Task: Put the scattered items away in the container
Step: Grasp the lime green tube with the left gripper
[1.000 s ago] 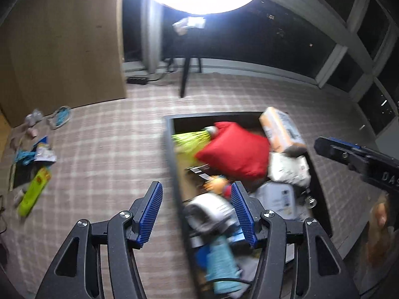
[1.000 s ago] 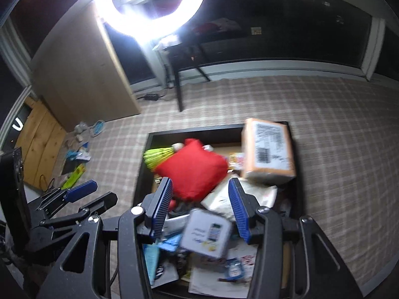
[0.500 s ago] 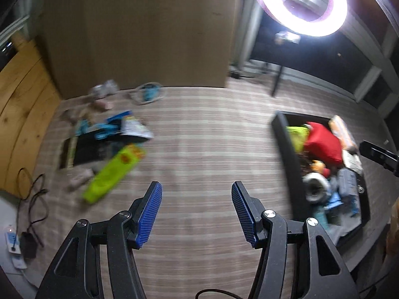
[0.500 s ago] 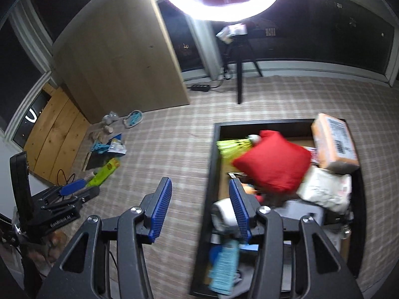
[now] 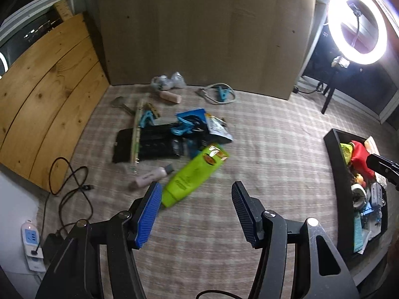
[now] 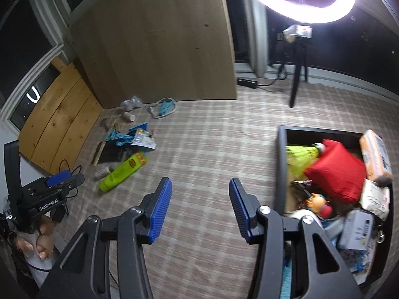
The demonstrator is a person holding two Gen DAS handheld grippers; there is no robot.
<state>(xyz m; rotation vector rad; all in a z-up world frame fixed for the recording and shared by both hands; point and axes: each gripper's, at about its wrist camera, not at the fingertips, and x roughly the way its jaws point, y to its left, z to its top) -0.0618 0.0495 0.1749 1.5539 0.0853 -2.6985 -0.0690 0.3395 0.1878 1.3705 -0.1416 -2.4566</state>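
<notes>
Scattered items lie on the checked rug: a lime-green bottle, a small pink bottle, a black flat case, a printed packet, blue clips and a white cable loop. My left gripper hovers open and empty just short of the green bottle. The black container holds a red pouch, a cardboard parcel and several other things. My right gripper is open and empty over bare rug left of the container. The left gripper shows at that view's left edge.
A ring light on a tripod stands at the back right. A tall wooden board and pine panels close off the back and left. A white power strip and black cable lie at the left.
Both grippers have swung left, away from over the container and onto the open rug. The left one now faces the scattered pile. Both stayed open and empty.
</notes>
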